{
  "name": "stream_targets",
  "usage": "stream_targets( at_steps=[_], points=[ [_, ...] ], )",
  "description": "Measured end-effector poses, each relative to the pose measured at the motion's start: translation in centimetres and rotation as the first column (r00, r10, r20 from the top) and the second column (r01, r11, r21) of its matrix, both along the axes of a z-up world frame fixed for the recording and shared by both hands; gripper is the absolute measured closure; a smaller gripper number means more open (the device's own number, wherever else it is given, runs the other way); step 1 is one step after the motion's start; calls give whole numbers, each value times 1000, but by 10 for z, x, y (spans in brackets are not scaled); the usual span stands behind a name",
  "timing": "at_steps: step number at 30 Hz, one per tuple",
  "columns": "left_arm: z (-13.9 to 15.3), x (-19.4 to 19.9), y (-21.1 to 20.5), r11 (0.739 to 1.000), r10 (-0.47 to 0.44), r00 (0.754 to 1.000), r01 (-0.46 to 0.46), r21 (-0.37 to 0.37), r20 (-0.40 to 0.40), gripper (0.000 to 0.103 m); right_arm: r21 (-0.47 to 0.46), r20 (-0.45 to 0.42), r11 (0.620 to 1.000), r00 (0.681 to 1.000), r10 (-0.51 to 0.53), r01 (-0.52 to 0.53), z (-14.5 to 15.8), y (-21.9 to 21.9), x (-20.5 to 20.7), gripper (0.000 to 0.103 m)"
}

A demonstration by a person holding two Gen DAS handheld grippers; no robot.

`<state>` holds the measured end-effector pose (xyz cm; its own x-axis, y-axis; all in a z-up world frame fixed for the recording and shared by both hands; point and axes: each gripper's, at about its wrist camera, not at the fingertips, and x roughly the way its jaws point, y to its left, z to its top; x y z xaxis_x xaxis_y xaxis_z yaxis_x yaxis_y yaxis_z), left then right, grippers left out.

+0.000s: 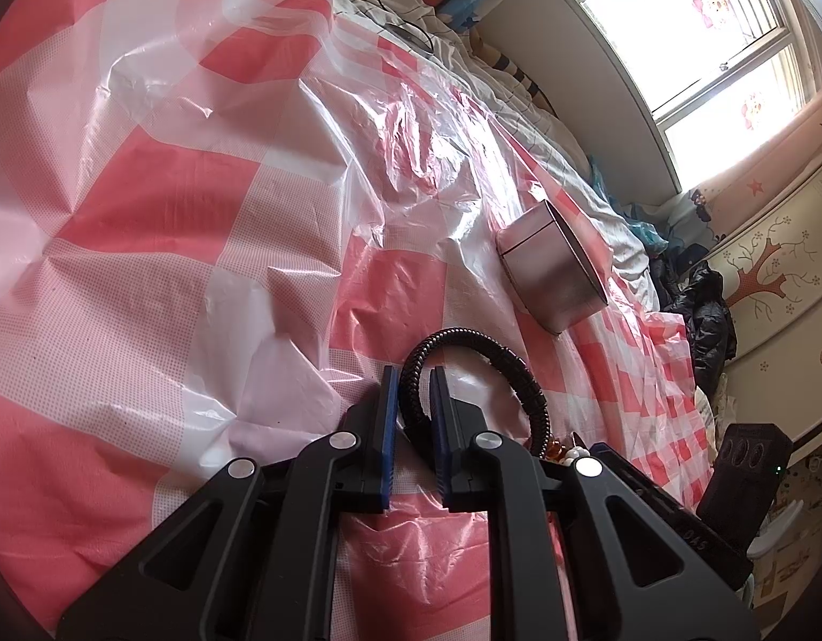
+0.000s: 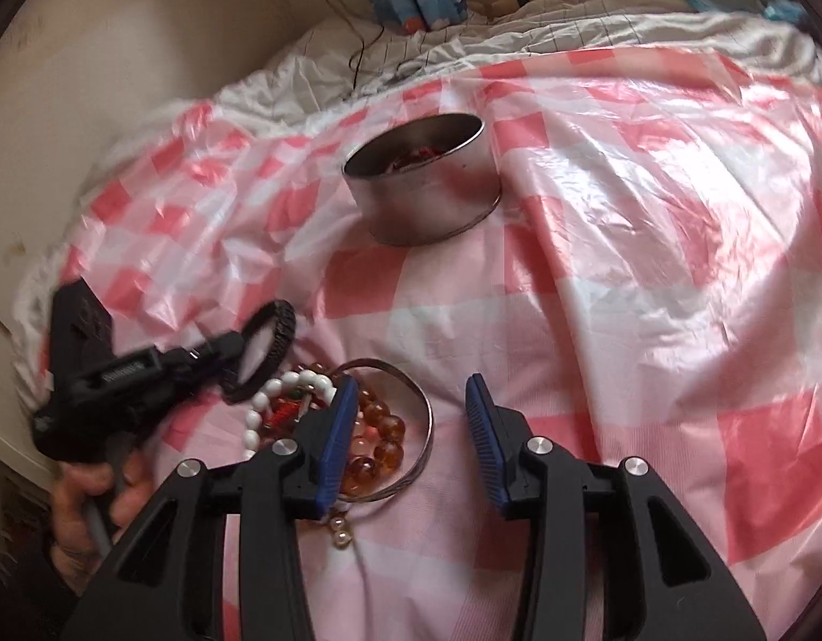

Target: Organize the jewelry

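My left gripper (image 1: 415, 374) is shut on a black braided bracelet (image 1: 517, 368) and holds it just above the pink checked plastic sheet (image 1: 197, 213). In the right wrist view the left gripper (image 2: 226, 347) and the bracelet (image 2: 272, 331) show at the left. A round metal tin (image 2: 427, 192) stands open further back, with something red inside; it also shows in the left wrist view (image 1: 552, 272). My right gripper (image 2: 411, 395) is open and empty, over a pile of jewelry: an amber bead bracelet (image 2: 381, 443), a white bead bracelet (image 2: 261, 411) and a thin silver bangle (image 2: 424, 427).
The sheet covers a bed with white bedding (image 2: 517, 43) behind it. A wall (image 2: 117, 53) runs along the left. A window (image 1: 704, 43) and cabinets (image 1: 774, 278) lie to the right in the left wrist view. A black cable (image 2: 357, 43) lies on the bedding.
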<state>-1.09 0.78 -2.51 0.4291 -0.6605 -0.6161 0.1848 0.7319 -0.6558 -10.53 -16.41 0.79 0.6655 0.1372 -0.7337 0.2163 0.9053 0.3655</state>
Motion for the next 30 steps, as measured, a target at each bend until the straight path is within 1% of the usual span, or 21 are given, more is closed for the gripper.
stream_targets(
  at_steps=[1, 4, 7, 10, 11, 12, 13, 14, 15, 16, 17, 18, 19, 20, 24, 26, 29, 30],
  points=[
    [0, 0, 0, 1000, 0, 1000, 0, 1, 0, 91, -63, -34, 998, 999, 14, -16, 1, 7, 6, 63],
    [0, 0, 0, 1000, 0, 1000, 0, 1, 0, 91, -195, -74, 981, 997, 6, -21, 3, 19, 12, 63],
    [0, 0, 0, 1000, 0, 1000, 0, 2, 0, 91, -262, -90, 965, 996, -8, -15, 1, 24, 14, 63],
    [0, 0, 0, 1000, 1, 1000, -1, 1, 0, 91, -359, -106, 930, 993, 43, -78, 3, 45, 13, 72],
    [0, 0, 0, 1000, 1, 1000, -1, 1, 0, 91, -356, -128, 928, 989, 72, -114, 1, 51, 14, 81],
    [0, 0, 0, 1000, 1, 1000, -1, 0, 0, 91, -322, -134, 938, 987, 87, -126, -3, 51, 13, 81],
    [0, 0, 0, 1000, 1, 1000, -1, 0, 0, 91, -253, -114, 961, 990, 87, -114, -3, 44, 10, 81],
    [0, 0, 0, 1000, 1, 1000, -1, 1, 0, 91, -160, -89, 983, 993, 77, -91, -4, 32, 7, 82],
    [0, 0, 0, 1000, 0, 1000, 0, 1, 0, 91, -48, -66, 997, 996, 53, -57, -7, 16, 3, 87],
    [0, 0, 0, 1000, 1, 1000, -1, 1, 0, 91, 34, -53, 999, 998, 32, -30, -11, 4, 0, 89],
    [0, 0, 0, 1000, 0, 1000, 0, 2, 0, 90, 136, -41, 991, 999, 12, -6, -17, -9, -3, 90],
    [0, 0, 0, 1000, 1, 1000, -1, 1, 0, 90, 184, -37, 983, 999, 4, 3, -19, -15, -3, 90],
    [-1, 0, 0, 1000, 1, 1000, -1, 1, 0, 90, 207, -40, 978, 999, 6, 2, -21, -18, -3, 90],
    [-1, 0, 0, 1000, 0, 1000, 0, 2, 0, 90, 200, -46, 980, 999, 14, -4, -21, -17, -2, 90],
    [-1, 0, 0, 1000, 0, 1000, 0, 2, 1, 90, 112, -59, 993, 998, 39, -32, -14, -6, 1, 89],
    [0, 0, 0, 1000, 0, 1000, 0, 2, 1, 90, 95, -44, 995, 999, 26, -22, -11, 0, -1, 89],
    [-1, 0, 0, 1000, 0, 1000, 0, 2, 1, 90, 198, 22, 980, 999, -31, 26, -13, -12, -10, 98],
    [-1, 0, 0, 1000, 0, 1000, 0, 1, 1, 90, 223, 43, 974, 998, -47, 36, -13, -16, -16, 98]
  ],
)
